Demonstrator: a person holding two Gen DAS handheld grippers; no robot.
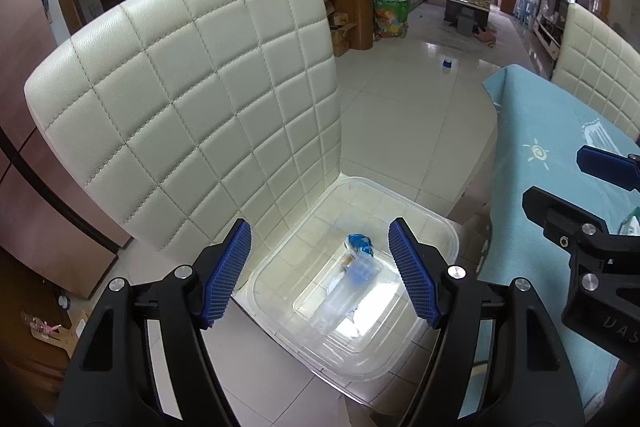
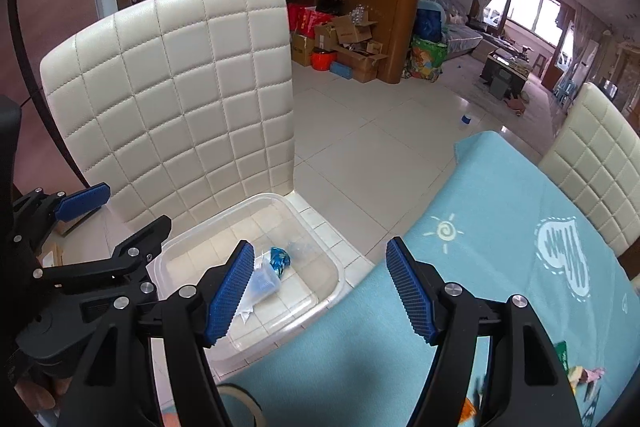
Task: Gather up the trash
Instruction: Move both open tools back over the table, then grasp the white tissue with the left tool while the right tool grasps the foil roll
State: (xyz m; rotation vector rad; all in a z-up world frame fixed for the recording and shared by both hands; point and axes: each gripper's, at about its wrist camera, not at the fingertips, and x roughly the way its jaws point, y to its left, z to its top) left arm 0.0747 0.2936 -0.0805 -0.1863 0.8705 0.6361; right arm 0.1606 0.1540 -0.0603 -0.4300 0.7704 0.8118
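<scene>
Both grippers [image 1: 320, 275] [image 2: 320, 293] gape empty over clear bin [image 1: 436, 223] holding plastic bottle [image 1: 344, 291], blue wrapper [image 1: 360, 243].

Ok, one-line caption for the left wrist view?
Open left gripper above a clear bin on a white chair, holding a plastic bottle and blue wrapper.

Trash sitting in the clear bin on the chair seat

I see a clear plastic bin [image 1: 420, 227] resting on the seat of the cream quilted chair [image 1: 192, 99], its far-left corner close to the backrest. Inside lies a crushed clear plastic bottle [image 1: 344, 291] on its side, running from the middle toward the bin's near wall, with a crumpled blue wrapper [image 1: 360, 243] touching its far end and scraps of white paper [image 2: 245, 313] beside it.
</scene>
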